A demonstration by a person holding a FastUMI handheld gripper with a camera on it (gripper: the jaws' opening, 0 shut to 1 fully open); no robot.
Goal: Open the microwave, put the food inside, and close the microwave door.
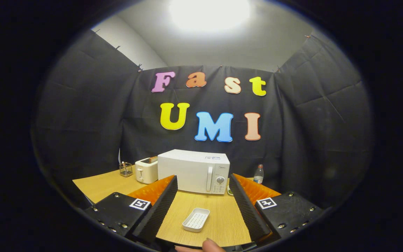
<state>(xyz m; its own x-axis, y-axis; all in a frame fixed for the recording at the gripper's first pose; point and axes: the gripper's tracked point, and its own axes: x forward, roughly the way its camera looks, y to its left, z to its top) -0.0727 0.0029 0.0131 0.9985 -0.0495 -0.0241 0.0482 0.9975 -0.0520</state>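
The tongs (203,206) stood wide apart over a pale wood-grain table (219,224), clamped on nothing, their inner faces covered in ribbed, ridged padding. Between the two fingers, low on the table and touching neither, lay a small white rectangular tray (196,219) with rounded corners and a slatted bottom; whether it held any food could not be told.

Beyond the fingertips sat the microwave (193,170), a white smooth-sided box with its door shut. A tall vertical handle (209,179) ran down the door's right side, and next to it was a narrow panel with a round knob (220,180).

Just beside the microwave, on the side of the left finger, stood a cream-coloured toaster (146,170) with rounded edges, something brownish showing in its slot. Farther out that way was a small wire-mesh cup (126,169) holding a few thin sticks. Beyond the right finger stood a clear plastic bottle (258,174).

A fingertip (211,245) of the person showed at the near end, below the tray.
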